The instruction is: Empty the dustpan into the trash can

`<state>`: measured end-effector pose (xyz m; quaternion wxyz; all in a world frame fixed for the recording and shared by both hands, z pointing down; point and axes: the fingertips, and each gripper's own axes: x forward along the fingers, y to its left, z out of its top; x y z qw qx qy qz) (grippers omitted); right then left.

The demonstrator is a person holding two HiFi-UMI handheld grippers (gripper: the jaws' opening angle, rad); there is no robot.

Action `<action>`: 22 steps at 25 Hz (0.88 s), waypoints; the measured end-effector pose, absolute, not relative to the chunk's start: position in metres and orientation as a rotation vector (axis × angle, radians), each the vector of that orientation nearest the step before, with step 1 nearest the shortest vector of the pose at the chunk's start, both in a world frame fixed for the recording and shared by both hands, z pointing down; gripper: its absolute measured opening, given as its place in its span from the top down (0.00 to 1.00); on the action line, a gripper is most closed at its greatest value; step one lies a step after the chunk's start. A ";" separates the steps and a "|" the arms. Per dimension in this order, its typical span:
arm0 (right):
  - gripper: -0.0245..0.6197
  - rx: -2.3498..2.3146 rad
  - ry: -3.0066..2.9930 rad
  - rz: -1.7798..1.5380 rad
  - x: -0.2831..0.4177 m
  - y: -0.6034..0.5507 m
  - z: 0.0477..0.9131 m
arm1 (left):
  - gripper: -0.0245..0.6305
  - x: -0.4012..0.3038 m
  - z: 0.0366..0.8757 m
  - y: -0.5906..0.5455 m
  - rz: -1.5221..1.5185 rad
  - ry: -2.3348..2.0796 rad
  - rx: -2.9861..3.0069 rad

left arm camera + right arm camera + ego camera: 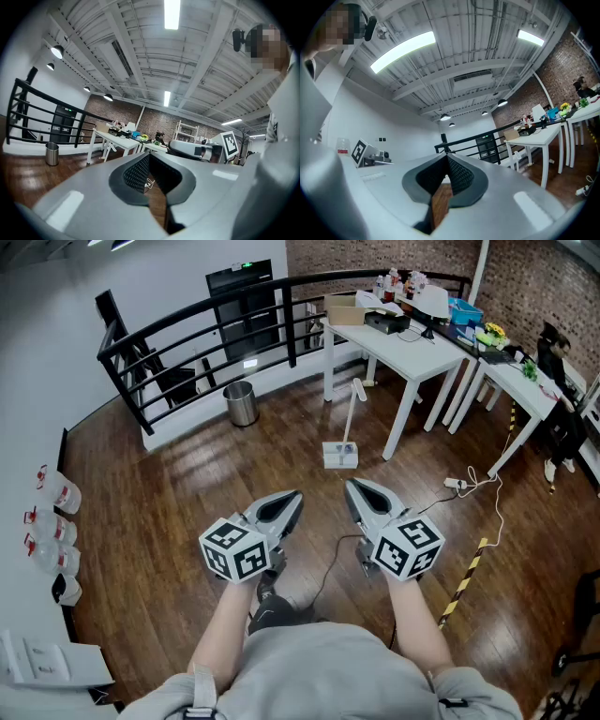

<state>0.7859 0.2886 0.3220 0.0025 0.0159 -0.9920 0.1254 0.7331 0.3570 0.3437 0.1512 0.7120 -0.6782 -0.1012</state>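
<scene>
Both pairs of jaws closed, empty: left gripper (289, 501) and right gripper (356, 489) held level, carrying nothing | dustpan (340, 455) stood on floor (178, 502) well ahead, handle (354, 401) upright, likely parked for pickup | trash can (241, 403) beyond, by railing (187, 311) — emptying not begun

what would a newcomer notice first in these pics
Two marker-cubed grippers fill the foreground, the left gripper and right gripper side by side, fingers shut and empty. Beyond them a white dustpan stands on the wood floor, and a steel trash can sits farther back by the black railing.
</scene>
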 end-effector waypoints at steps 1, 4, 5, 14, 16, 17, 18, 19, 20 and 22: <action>0.96 0.058 -3.113 0.392 0.780 0.286 0.323 | 1.00 0.726 0.345 0.355 -0.288 -1.946 2.046; 0.96 0.086 -3.115 0.393 0.758 0.272 0.326 | 1.00 0.700 0.347 0.344 -0.286 -1.939 2.056; 0.96 0.098 -3.113 0.396 0.749 0.266 0.328 | 1.00 0.690 0.348 0.339 -0.287 -1.934 2.060; 0.96 0.225 -3.076 0.388 0.630 0.197 0.348 | 1.00 0.571 0.369 0.263 -0.268 -1.832 2.123; 0.96 0.278 -3.068 0.402 0.596 0.180 0.351 | 1.00 0.540 0.371 0.244 -0.246 -1.794 2.152; 0.96 0.304 -3.065 0.407 0.578 0.171 0.352 | 1.00 0.525 0.372 0.236 -0.234 -1.772 2.166; 0.96 0.329 -3.061 0.407 0.560 0.164 0.352 | 1.00 0.510 0.373 0.229 -0.223 -1.748 2.179; 0.96 0.355 -3.056 0.402 0.542 0.157 0.352 | 1.00 0.495 0.374 0.223 -0.214 -1.723 2.191; 0.96 0.380 -3.052 0.396 0.525 0.151 0.351 | 1.00 0.480 0.375 0.217 -0.206 -1.699 2.201; 0.96 0.431 -3.049 0.382 0.496 0.138 0.347 | 1.00 0.452 0.377 0.204 -0.191 -1.663 2.219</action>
